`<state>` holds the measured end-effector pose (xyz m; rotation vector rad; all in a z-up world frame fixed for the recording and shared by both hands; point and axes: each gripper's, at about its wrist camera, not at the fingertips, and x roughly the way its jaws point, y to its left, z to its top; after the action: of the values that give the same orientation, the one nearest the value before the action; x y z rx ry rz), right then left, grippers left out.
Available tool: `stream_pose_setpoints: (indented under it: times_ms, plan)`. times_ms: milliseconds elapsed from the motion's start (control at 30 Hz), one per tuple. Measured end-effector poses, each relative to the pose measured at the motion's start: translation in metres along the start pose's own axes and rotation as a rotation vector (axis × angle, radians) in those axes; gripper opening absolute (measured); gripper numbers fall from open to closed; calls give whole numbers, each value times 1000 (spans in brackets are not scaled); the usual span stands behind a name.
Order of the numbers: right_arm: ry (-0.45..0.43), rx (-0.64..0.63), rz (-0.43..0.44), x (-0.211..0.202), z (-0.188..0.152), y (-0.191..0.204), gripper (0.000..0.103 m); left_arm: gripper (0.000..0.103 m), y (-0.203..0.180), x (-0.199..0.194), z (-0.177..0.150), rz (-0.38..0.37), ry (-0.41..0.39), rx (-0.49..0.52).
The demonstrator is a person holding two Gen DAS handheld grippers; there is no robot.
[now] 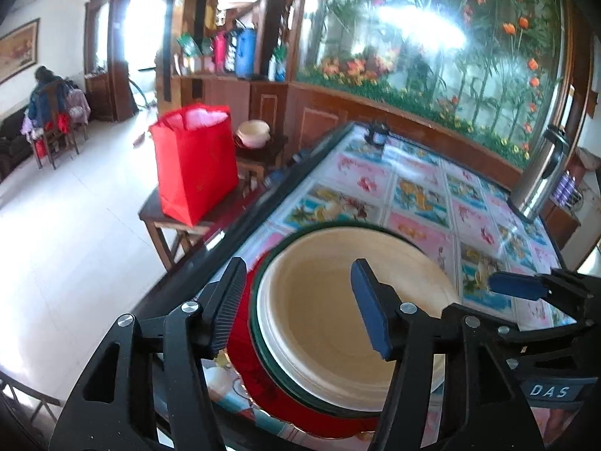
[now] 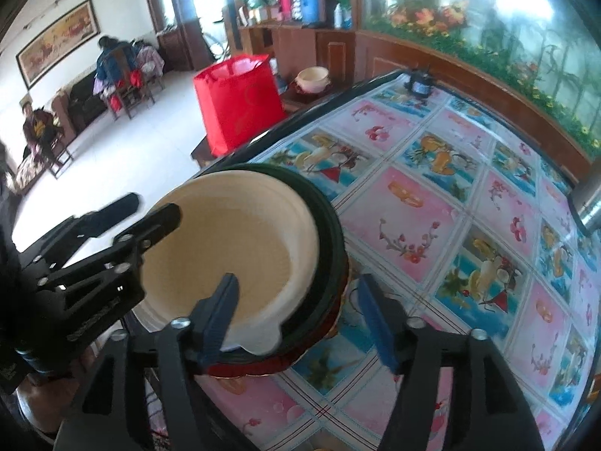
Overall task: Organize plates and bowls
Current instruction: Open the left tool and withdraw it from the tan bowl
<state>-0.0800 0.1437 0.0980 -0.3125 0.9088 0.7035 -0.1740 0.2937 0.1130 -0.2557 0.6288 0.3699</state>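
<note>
A stack of dishes sits near the table's front left corner: a cream bowl on top, a dark green plate under it, and a red plate at the bottom. My left gripper is open, its jaws astride the left rim of the stack, one finger outside and one over the bowl. My right gripper is open astride the near right rim of the stack. The left gripper also shows in the right wrist view, and the right gripper's blue finger in the left wrist view.
The table has a fruit-patterned cloth. A steel thermos stands at its right edge and a small dark object at the far end. A red bag and a cream pot sit on stools to the left.
</note>
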Motion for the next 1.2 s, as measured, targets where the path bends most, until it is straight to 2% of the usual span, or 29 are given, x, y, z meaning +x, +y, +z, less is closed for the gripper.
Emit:
stream_pose_setpoints:
  times_ms: [33, 67, 167, 367, 600, 667, 733, 833, 1200]
  plan:
    - [-17, 5, -20, -2, -1, 0, 80, 60, 0, -4, 1, 8, -11, -1]
    - [-35, 12, -39, -4, -3, -1, 81, 62, -1, -6, 1, 15, -16, 0]
    - [-72, 28, -59, -8, -8, 0, 81, 65, -9, -11, 0, 64, -45, 37]
    - [-119, 26, -138, -6, -19, 2, 82, 65, -20, -14, -5, 86, -62, 61]
    - [-167, 43, -144, -16, -26, -2, 82, 65, -23, -19, -10, 93, -81, 60]
    - [-170, 53, -132, -18, -27, -4, 82, 73, -29, -25, -15, 133, -128, 95]
    - [-183, 63, -122, -19, -28, -5, 82, 76, -32, -26, -17, 131, -141, 110]
    - [-180, 68, -121, -18, -29, -6, 83, 77, -32, -27, -17, 98, -132, 100]
    - [-180, 76, -113, -18, -31, -8, 83, 78, -28, -29, -16, 103, -131, 82]
